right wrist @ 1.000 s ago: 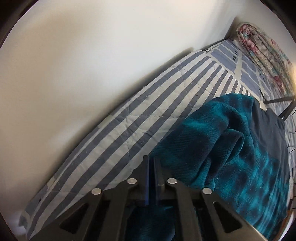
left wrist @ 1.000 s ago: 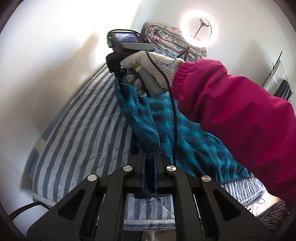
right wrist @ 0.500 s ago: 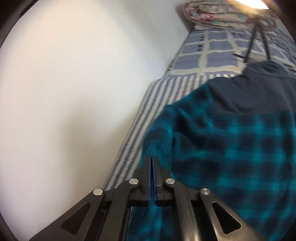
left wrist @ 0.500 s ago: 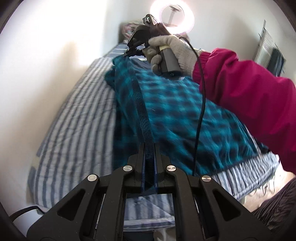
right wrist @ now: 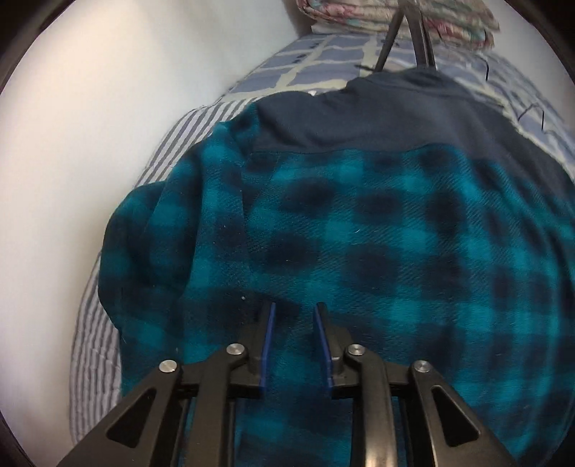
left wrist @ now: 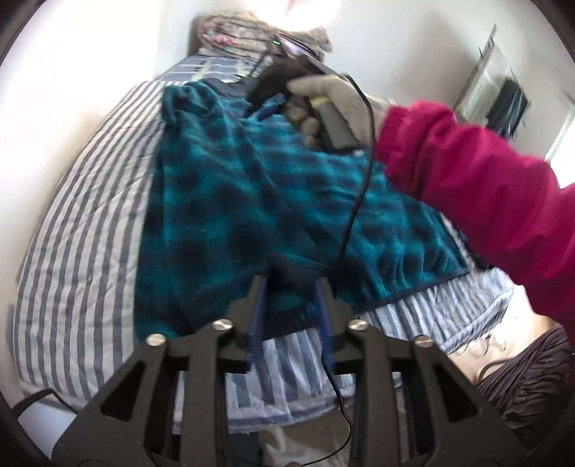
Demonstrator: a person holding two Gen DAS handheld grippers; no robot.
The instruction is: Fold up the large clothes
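Observation:
A teal plaid fleece garment (left wrist: 222, 201) with a navy yoke (right wrist: 377, 111) lies spread on the striped bedspread (left wrist: 82, 215). My left gripper (left wrist: 290, 301) hovers at the garment's lower hem. Its jaws are opening, and the hem edge lies loose between the blue pads (left wrist: 258, 309). A gloved hand (left wrist: 323, 97) in a magenta sleeve (left wrist: 478, 194) holds my right gripper (left wrist: 269, 104) near the collar end. In the right wrist view my right gripper (right wrist: 294, 316) sits just above the plaid back. Its jaws are opening too, with cloth beneath them and nothing pinched.
A white wall (right wrist: 90, 143) runs along the bed's far side. A folded floral quilt (left wrist: 233, 32) and black tripod legs (right wrist: 413, 32) stand at the head end. The bed's near edge (left wrist: 413, 323) drops to the floor, with dark cloth (left wrist: 532, 377) at lower right.
Both grippers were shut on the garment's edge and have now parted their jaws. The lifted side of the garment has come down flat on the bed. The right hand moved toward the collar.

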